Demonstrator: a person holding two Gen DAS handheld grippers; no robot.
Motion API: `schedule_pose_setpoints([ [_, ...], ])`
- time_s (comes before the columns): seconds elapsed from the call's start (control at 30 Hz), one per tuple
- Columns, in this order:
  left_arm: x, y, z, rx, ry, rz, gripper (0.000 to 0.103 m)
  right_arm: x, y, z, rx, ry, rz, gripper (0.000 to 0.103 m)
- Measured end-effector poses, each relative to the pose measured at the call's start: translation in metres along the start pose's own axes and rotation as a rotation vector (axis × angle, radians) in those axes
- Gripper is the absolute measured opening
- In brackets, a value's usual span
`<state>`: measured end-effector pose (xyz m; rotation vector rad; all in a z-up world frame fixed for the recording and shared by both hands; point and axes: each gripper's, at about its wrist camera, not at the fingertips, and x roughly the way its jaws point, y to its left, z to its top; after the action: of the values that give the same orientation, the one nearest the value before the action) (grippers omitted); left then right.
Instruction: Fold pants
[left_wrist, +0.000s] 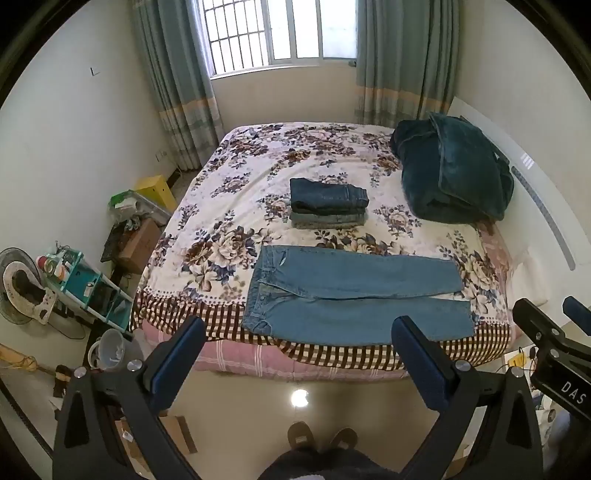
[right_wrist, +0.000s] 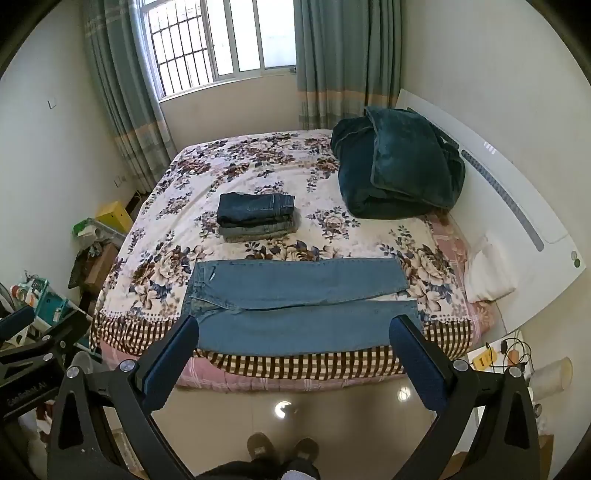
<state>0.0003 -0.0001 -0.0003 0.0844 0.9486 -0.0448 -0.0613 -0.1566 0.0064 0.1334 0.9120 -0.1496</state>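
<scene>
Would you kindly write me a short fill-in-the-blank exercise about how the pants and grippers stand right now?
1. The light blue jeans lie flat near the bed's ____ edge.
2. The jaws of the left gripper and right gripper are ____.
3. The stack of folded jeans has the ____ pair on top.
4. The teal blanket sits beside the ____.

Missing words: front; open; darker; headboard
</scene>
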Motion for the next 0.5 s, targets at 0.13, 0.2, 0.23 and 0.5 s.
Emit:
schedule_pose_setpoints([
  [0.13, -0.001, 0.001, -0.001, -0.003, -0.012, -0.007, 0.103, -0.001, 0.0, 0.0, -0.001, 0.001, -0.001, 0.103],
  [0.2, -0.001, 0.002, 0.0, -0.002, -0.012, -0.009, 0.103, -0.001, 0.0, 0.0, -0.002, 0.002, -0.001, 0.103],
  [0.23, -0.001, 0.002, 0.0, -0.001, -0.013, -0.007, 0.103, -0.001, 0.001, 0.0, -0.001, 0.008, 0.006, 0.103],
  [0.5, 0.001, -0.007, 0.016, 0.006, -0.016, -0.002, 0.103, -0.002, 0.006, 0.005, -0.001, 0.014, 0.012, 0.103],
])
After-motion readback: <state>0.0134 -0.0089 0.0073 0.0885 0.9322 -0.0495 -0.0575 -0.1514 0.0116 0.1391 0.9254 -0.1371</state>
